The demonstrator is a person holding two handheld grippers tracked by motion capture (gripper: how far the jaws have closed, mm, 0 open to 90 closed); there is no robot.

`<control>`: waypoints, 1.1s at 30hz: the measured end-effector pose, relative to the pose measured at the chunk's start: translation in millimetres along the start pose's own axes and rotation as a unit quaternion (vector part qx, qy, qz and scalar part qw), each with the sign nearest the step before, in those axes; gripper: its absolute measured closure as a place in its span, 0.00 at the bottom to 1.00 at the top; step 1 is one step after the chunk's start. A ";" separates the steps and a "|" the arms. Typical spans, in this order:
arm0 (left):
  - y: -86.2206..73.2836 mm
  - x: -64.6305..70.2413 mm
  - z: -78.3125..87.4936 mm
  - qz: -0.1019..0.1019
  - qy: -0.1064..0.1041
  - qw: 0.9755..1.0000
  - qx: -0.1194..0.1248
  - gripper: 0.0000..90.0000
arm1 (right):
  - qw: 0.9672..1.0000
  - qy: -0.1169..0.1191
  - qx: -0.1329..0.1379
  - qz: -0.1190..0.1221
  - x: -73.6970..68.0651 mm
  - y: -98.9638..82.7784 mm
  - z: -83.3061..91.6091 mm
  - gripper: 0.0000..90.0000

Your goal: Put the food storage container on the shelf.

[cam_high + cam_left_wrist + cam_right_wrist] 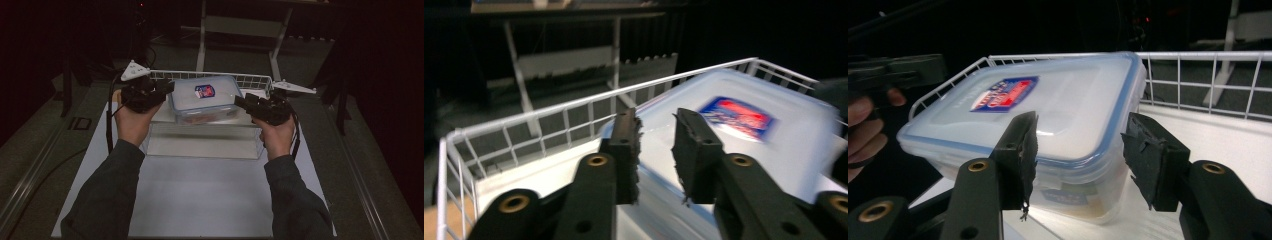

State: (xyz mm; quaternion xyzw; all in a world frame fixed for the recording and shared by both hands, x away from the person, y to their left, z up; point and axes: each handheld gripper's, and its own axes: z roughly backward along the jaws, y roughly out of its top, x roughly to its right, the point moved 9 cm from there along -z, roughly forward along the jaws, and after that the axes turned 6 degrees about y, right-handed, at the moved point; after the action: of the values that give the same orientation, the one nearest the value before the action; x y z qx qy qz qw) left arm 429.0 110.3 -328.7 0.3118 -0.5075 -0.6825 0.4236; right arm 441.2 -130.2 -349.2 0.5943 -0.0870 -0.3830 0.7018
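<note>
Flanking the box (204,98) in the basket (250,80): left gripper (656,150) and right gripper (1080,160), jaws spread, pinch nothing; next, clamp its ends.

food box (1058,105): translucent plastic, smooth and slightly glossy, blue rim seal, printed sticker (1004,93) on the lid
basket (539,125): white-coated metal wire
bin (202,142): clear, smooth plastic
tabletop (200,195): white, matt, smooth
gripper pads (1023,150): black rubbery foam, rough, frayed edges
sleeves (107,195): dark matt cloth
</note>
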 end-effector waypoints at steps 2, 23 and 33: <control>2.6 9.8 11.9 -0.019 -0.010 1.000 0.015 0.85 | 1.000 0.001 0.005 0.010 -2.7 0.6 4.2 0.52; -60.2 75.3 -12.6 -0.064 -0.085 0.993 -0.059 0.99 | 0.998 0.013 -0.012 0.052 -17.8 -28.3 31.6 0.49; -60.7 58.0 -15.7 -0.042 -0.058 0.995 -0.065 0.98 | 0.997 0.005 -0.031 0.064 -15.9 -46.5 34.5 0.49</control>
State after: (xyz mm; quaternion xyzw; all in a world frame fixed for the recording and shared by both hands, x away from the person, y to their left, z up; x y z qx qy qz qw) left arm 400.7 59.3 -391.1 0.2650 -0.4717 -0.7483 0.3837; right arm 390.1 -146.5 -376.1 0.5675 -0.1099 -0.3365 0.7434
